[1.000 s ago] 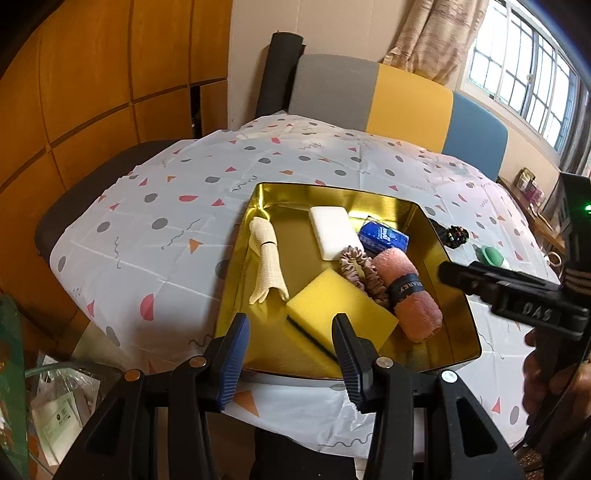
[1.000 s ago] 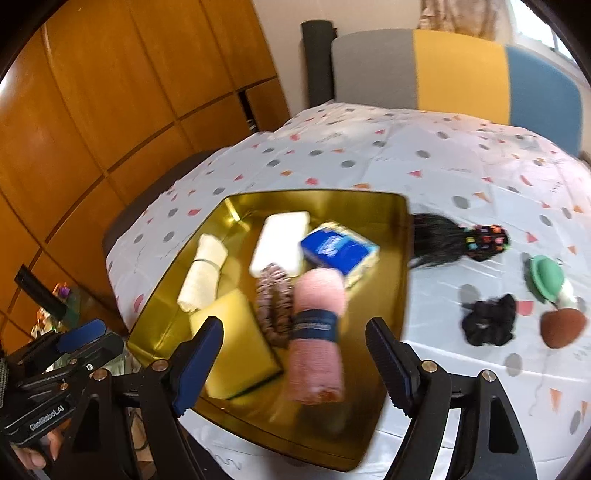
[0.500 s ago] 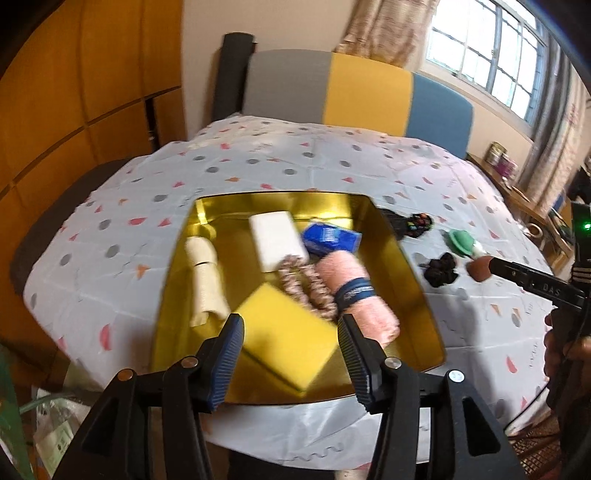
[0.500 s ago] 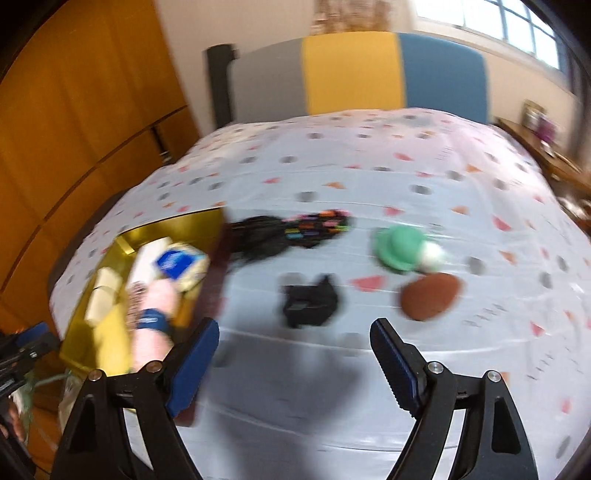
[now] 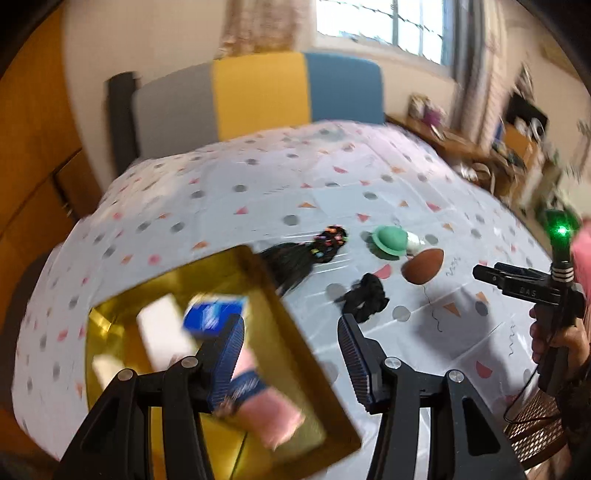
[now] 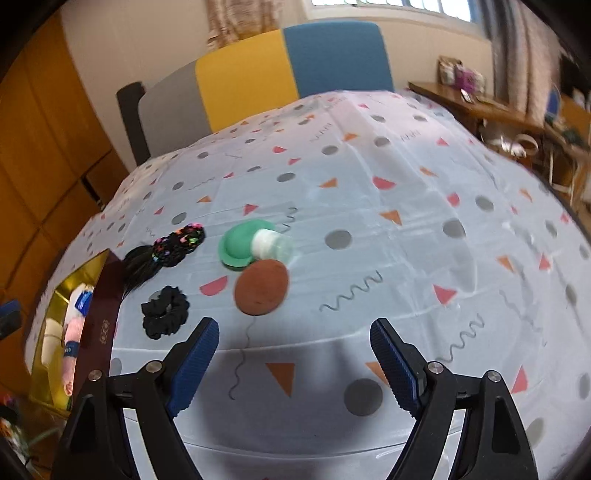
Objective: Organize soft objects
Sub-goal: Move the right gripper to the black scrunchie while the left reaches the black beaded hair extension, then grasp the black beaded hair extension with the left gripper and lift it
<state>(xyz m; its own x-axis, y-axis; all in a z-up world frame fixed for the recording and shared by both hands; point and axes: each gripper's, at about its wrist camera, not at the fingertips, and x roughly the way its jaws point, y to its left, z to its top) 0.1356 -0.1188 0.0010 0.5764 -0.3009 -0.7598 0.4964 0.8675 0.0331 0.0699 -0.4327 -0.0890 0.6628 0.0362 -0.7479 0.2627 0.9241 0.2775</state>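
From the left wrist, the left gripper (image 5: 291,350) has just been widening, nothing between its jaws, above the gold tray (image 5: 284,332) rim; a black scrunchie (image 5: 365,297) lies just beyond. From the right wrist, the right gripper (image 6: 293,365) stands wide and empty over the tablecloth (image 6: 406,206), near a brown puff (image 6: 261,291).

Beyond the table's patterned tablecloth (image 6: 369,221), a bench back (image 6: 266,85) in grey, yellow and blue against a cream wall (image 5: 147,37), orange wood panelling (image 6: 44,129) at left, a bright window (image 5: 384,26) with curtains far right, above a cluttered wooden sideboard (image 6: 491,107).
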